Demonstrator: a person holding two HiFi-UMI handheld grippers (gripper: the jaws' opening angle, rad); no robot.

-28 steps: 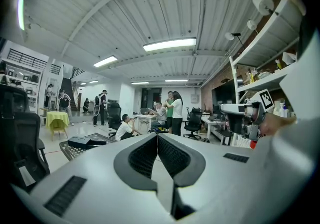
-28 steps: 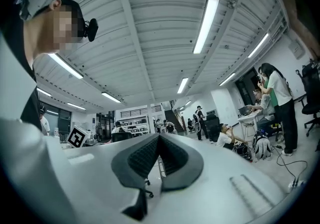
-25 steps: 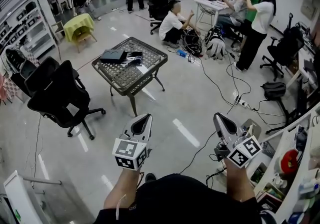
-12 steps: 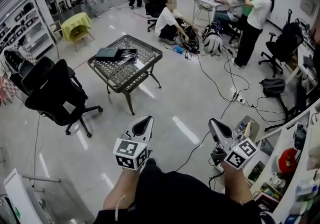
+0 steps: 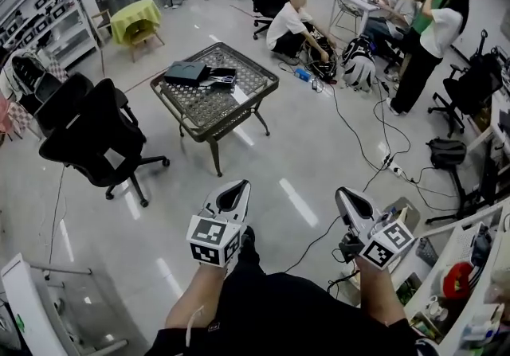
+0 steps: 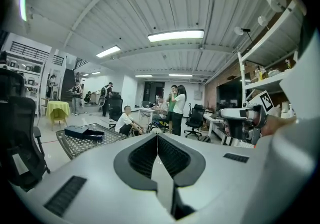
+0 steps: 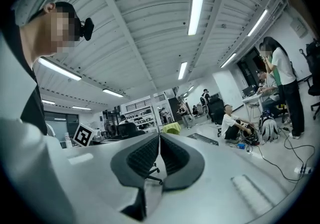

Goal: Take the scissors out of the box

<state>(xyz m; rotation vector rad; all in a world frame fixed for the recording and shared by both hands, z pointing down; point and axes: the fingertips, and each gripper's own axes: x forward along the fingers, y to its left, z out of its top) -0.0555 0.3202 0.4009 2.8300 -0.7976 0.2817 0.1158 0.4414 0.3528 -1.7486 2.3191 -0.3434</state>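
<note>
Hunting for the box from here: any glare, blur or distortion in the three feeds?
Head view: sharp, fisheye-curved, light streaks glaring on the floor; box on mesh table clear. Left gripper view: dark corners, left gripper soft. Right gripper view: heavy curvature, bright ceiling tubes.

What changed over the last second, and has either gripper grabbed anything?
The person's black shoe has stepped forward, and the head view has swung so the whole scene slid rightward. Nothing was taken hold of or let go. Unchanged: the left gripper and right gripper stay held out in front, both shut and empty, and the flat black box lies untouched on the dark metal lattice table.
</note>
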